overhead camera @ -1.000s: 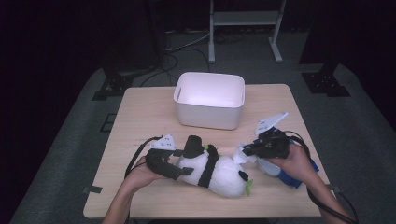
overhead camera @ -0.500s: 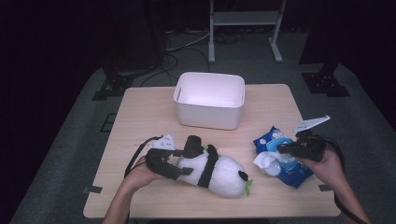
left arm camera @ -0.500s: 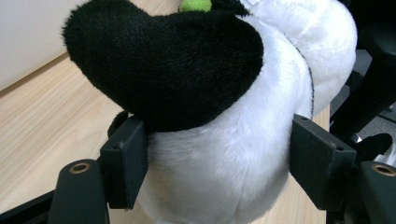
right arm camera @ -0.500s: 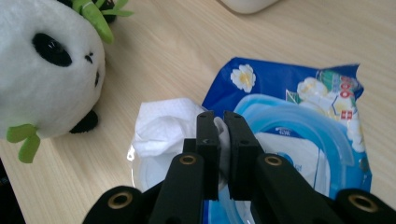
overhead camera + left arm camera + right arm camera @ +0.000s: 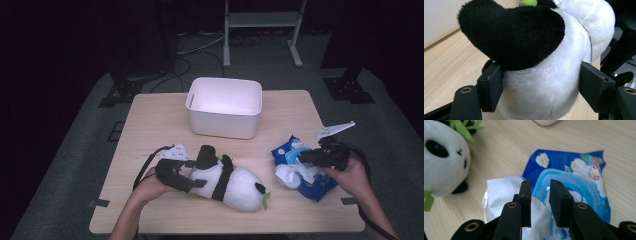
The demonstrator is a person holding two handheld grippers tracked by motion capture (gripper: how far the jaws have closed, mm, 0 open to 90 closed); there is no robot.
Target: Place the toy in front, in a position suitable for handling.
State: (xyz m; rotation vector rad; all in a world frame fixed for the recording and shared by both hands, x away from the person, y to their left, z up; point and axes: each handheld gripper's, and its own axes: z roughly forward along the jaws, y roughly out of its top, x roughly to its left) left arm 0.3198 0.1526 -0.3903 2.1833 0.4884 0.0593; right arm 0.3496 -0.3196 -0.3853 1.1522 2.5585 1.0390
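On the counter (image 5: 150, 125) your left tool (image 5: 192, 172) clamps the plush panda (image 5: 235, 182) lying in front of the empty white bin (image 5: 225, 107), your right tool (image 5: 304, 158) hovers slightly open, gripping nothing, over the wipes pack (image 5: 300, 170), so nothing is binned yet.

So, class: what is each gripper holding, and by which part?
The left gripper clamps the plush panda around its white rear body. The right gripper hangs over the wipes pack, jaws slightly apart; whether it grips anything cannot be told.
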